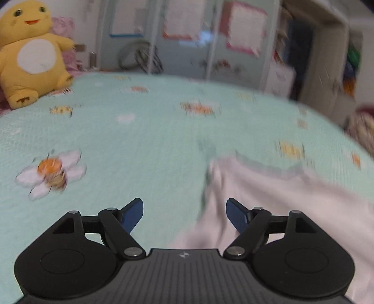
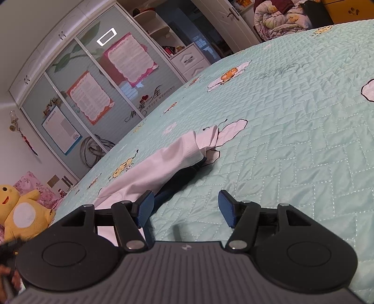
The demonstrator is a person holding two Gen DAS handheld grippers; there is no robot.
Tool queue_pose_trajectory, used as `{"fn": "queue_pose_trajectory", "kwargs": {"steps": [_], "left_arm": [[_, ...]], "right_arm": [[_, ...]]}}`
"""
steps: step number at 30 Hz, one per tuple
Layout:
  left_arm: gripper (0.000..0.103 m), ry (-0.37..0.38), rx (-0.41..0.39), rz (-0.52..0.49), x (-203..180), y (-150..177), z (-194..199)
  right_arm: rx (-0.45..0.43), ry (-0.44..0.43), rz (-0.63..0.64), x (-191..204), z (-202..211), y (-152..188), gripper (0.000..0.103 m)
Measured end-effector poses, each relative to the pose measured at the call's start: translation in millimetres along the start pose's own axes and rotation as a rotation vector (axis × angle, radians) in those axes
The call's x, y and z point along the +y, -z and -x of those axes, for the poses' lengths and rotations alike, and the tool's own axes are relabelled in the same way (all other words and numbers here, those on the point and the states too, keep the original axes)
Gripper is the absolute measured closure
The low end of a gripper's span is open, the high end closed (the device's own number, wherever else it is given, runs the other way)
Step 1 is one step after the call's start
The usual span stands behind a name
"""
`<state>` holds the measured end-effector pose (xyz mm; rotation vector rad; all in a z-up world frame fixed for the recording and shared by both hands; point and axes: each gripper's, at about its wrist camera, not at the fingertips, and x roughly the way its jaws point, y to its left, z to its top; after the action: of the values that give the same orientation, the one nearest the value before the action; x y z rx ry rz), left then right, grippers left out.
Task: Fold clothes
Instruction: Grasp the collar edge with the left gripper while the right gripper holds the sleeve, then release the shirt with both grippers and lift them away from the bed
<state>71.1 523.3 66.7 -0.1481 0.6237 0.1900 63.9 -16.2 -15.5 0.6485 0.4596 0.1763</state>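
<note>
A white garment (image 1: 275, 201) lies on the mint quilted bedspread (image 1: 145, 140), blurred in the left wrist view, spreading from the centre to the lower right. My left gripper (image 1: 184, 214) is open just above its left edge, the right finger over the cloth. In the right wrist view the same white garment (image 2: 163, 168) stretches away in a long strip with dark fabric (image 2: 180, 182) showing under its right edge. My right gripper (image 2: 185, 208) is open with nothing between its fingers; its left finger is by the dark edge.
A yellow plush toy (image 1: 32, 56) sits at the bed's far left on pink floral bedding (image 2: 35, 187). Wardrobe doors with posters (image 2: 93, 93) stand beyond the bed. A bundled quilt (image 2: 280, 18) and white drawers (image 2: 191, 60) are past the far edge. A hand (image 2: 9, 278) shows at lower left.
</note>
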Motion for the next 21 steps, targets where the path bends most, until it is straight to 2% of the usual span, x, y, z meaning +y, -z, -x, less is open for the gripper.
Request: {"fn": "queue_pose_trajectory", "kwargs": {"steps": [4,5,6,7,8,9,17,19,21], "left_arm": [[0.022,-0.039,0.049,-0.131,-11,24,-12],[0.023,-0.055,0.059,-0.158,-14,26,-19],[0.029,-0.062,0.066,-0.162,-14,27,-23],[0.038,-0.067,0.073,-0.164,-13,28,-26],[0.077,-0.071,0.079,-0.165,-12,29,-30],[0.097,-0.087,0.088,-0.163,-11,26,-31],[0.094,-0.443,0.117,-0.298,40,-5,-42],[0.091,-0.520,0.152,-0.341,43,4,-54],[0.058,-0.550,0.118,-0.263,50,14,-47]], "right_arm": [[0.002,0.000,0.003,1,1,0,0.040],[0.002,-0.001,0.003,1,1,0,0.040],[0.002,-0.001,0.004,1,1,0,0.040],[0.003,-0.001,0.004,1,1,0,0.040],[0.003,-0.002,0.004,1,1,0,0.040],[0.003,-0.002,0.004,1,1,1,0.039],[0.004,-0.001,0.008,2,2,0,0.039],[0.005,-0.001,0.009,3,2,0,0.039],[0.005,-0.001,0.011,3,2,0,0.039]]}}
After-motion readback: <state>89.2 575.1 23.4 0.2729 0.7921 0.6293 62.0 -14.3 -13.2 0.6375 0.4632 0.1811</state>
